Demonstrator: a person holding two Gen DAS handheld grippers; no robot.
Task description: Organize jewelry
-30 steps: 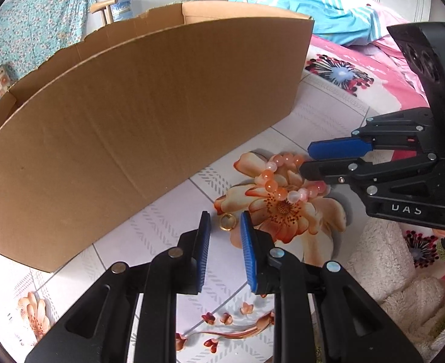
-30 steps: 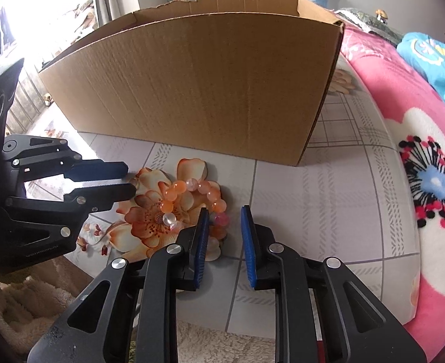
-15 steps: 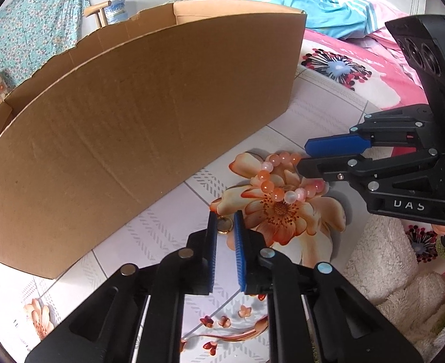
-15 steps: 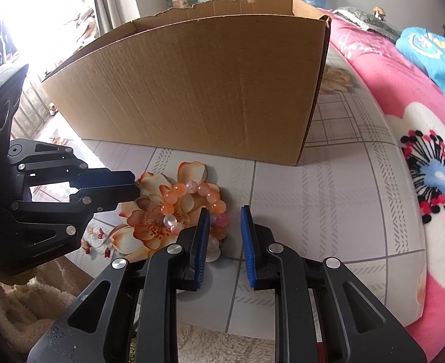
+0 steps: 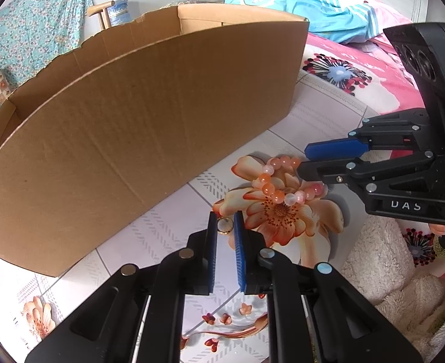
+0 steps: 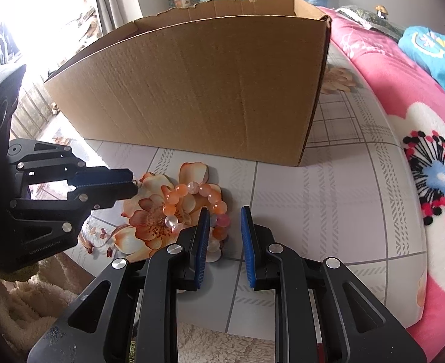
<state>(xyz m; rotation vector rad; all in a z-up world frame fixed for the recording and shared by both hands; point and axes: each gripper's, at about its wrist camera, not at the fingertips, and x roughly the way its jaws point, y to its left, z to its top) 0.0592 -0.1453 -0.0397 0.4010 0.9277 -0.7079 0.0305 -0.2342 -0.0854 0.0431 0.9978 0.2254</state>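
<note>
Box: cardboard box [image 5: 138,127] fills upper left; upright on tiled floor [image 6: 337,181]
Right gripper [image 6: 225,230]: tilted down, lower centre; jaws apart, bead bracelet [image 6: 196,204] lying partly between them
Left gripper [image 5: 226,227]: tilted down; jaws have just closed, clamped on gold ring [image 5: 224,226], centre

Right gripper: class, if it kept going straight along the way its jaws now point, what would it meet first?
Most likely the bead bracelet, which lies just ahead between the tips of the right gripper, on the flowered cloth. The cardboard box stands farther back. Depth is hard to judge here.
</note>
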